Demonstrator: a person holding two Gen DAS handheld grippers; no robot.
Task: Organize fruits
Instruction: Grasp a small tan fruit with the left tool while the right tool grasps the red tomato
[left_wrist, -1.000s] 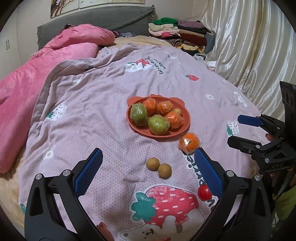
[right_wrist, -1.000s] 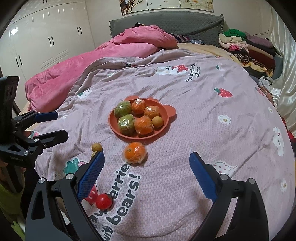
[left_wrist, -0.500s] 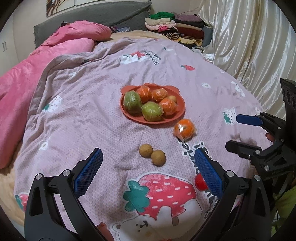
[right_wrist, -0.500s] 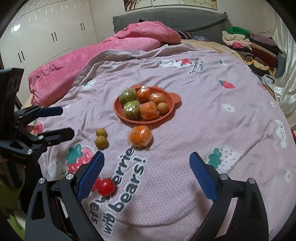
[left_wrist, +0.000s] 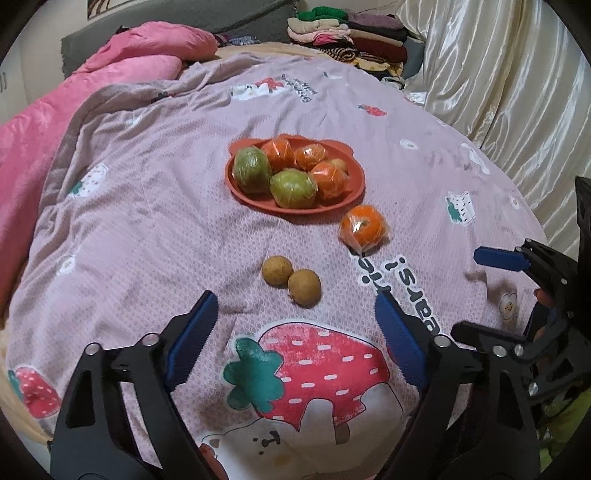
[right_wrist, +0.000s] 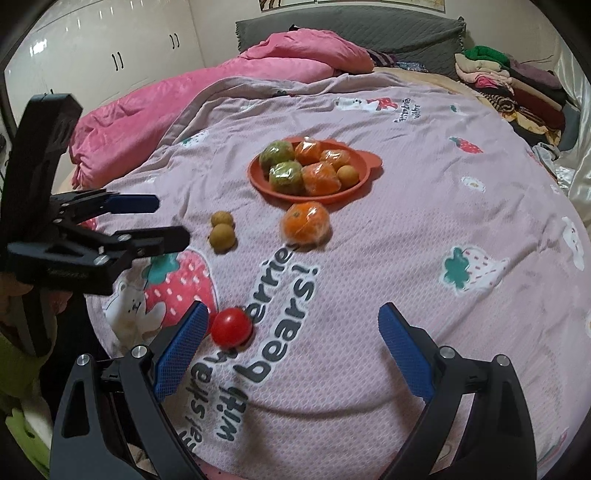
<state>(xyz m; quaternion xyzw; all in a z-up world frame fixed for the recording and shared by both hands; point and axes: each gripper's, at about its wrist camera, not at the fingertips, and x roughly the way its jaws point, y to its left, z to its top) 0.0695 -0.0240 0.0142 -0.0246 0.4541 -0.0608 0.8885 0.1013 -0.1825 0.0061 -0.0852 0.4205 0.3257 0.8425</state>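
Note:
An orange plate (left_wrist: 295, 214) (right_wrist: 258, 181) on the pink bedspread holds several wrapped green and orange fruits and one small yellow one. A wrapped orange (left_wrist: 363, 229) (right_wrist: 306, 223) lies just off its near rim. Two small brown fruits (left_wrist: 304, 286) (right_wrist: 222, 238) sit side by side just beyond the tips of my left gripper (left_wrist: 293, 301) (right_wrist: 162, 218). Its jaws are closing with nothing between them. My right gripper (right_wrist: 293, 314) (left_wrist: 467, 291) is open over the bedspread. A red tomato (right_wrist: 231, 326) lies beside its left finger, untouched.
A pink duvet (right_wrist: 177, 96) is heaped at the back left. Folded clothes (left_wrist: 347, 33) are stacked at the head of the bed. A shiny cream curtain (left_wrist: 498, 92) hangs along the right side, and white wardrobes (right_wrist: 110, 48) stand at the far left.
Both grippers have sunk and come closer to the loose fruits. The left jaws have narrowed. In the left wrist view the tomato has slipped out of sight behind the right finger.

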